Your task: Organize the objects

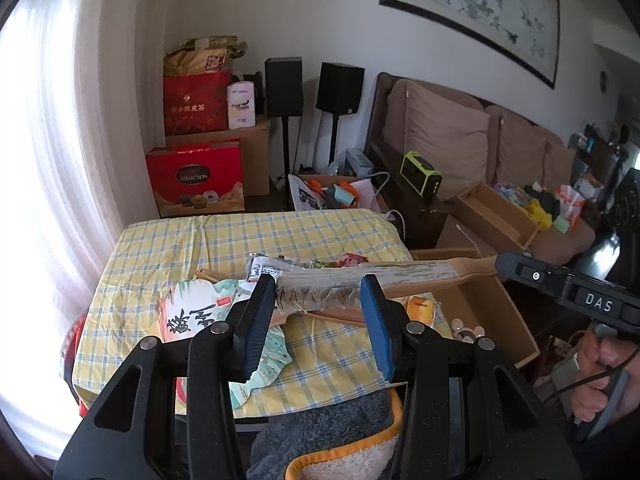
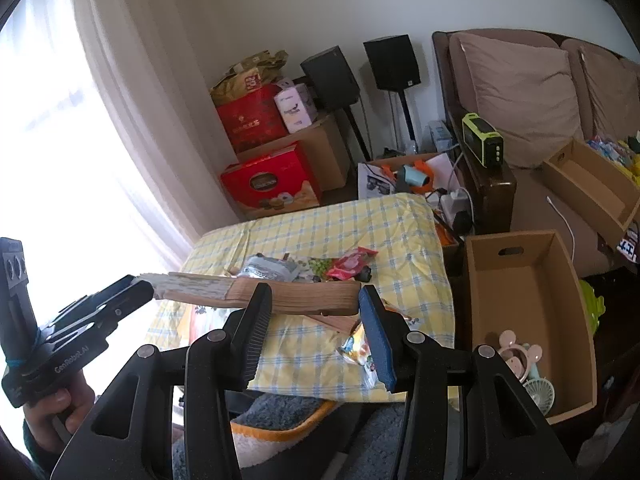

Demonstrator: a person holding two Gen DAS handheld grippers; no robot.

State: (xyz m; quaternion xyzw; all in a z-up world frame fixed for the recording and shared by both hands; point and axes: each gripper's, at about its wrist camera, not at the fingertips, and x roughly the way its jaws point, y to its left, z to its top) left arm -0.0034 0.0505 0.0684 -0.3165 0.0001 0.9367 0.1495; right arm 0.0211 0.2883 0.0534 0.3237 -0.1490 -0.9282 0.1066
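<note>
Clamping opposite ends of a folded wooden-ribbed paper fan (image 1: 344, 284), the left gripper (image 1: 318, 292) pinches the frayed paper end and the right gripper (image 2: 316, 300) the smooth brown slats. The fan hangs level above a yellow checked tablecloth (image 2: 360, 224), beside an open cardboard box (image 2: 524, 280).

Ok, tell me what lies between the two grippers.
A closed folding fan spans from left gripper to right gripper, above the checked cloth; the right wrist view shows it best.
</note>
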